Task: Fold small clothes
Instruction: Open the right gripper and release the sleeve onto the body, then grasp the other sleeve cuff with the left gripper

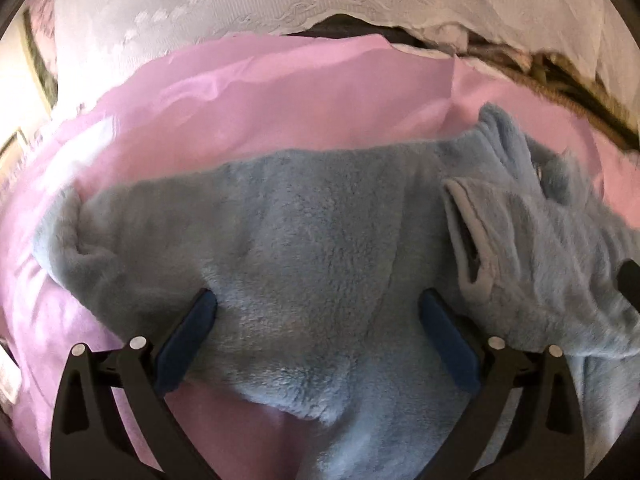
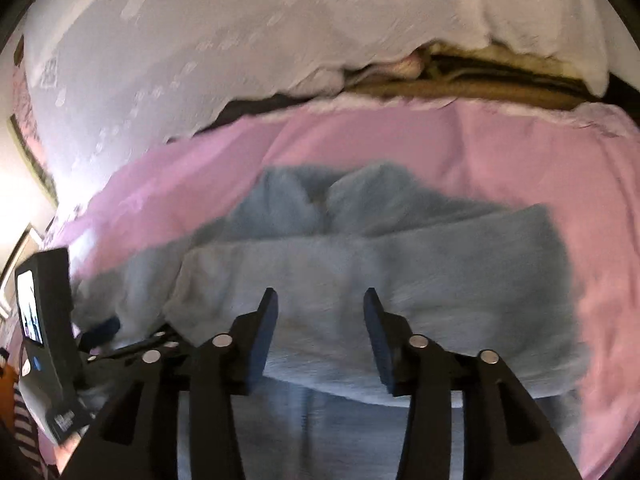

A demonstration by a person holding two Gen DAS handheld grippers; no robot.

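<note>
A bed spread with a pink sheet (image 1: pixel 280 92) serves as the folding surface, with the blue fleece garment (image 1: pixel 304 240) laid across it. Both the left gripper (image 1: pixel 316 312) and the right gripper (image 2: pixel 320 304) are held spread over the fleece, nothing gripped, probably so that the next edge can be taken.

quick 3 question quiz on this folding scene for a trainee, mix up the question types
1. True or false: the left gripper is open, with the blue fleece garment between its fingers.
2. What does the garment lie on? A) bare wooden table B) pink sheet C) green towel
3. Fill in: the right gripper hovers over the garment with its jaws ____.

Key
1. True
2. B
3. open; nothing is gripped between them.
</note>
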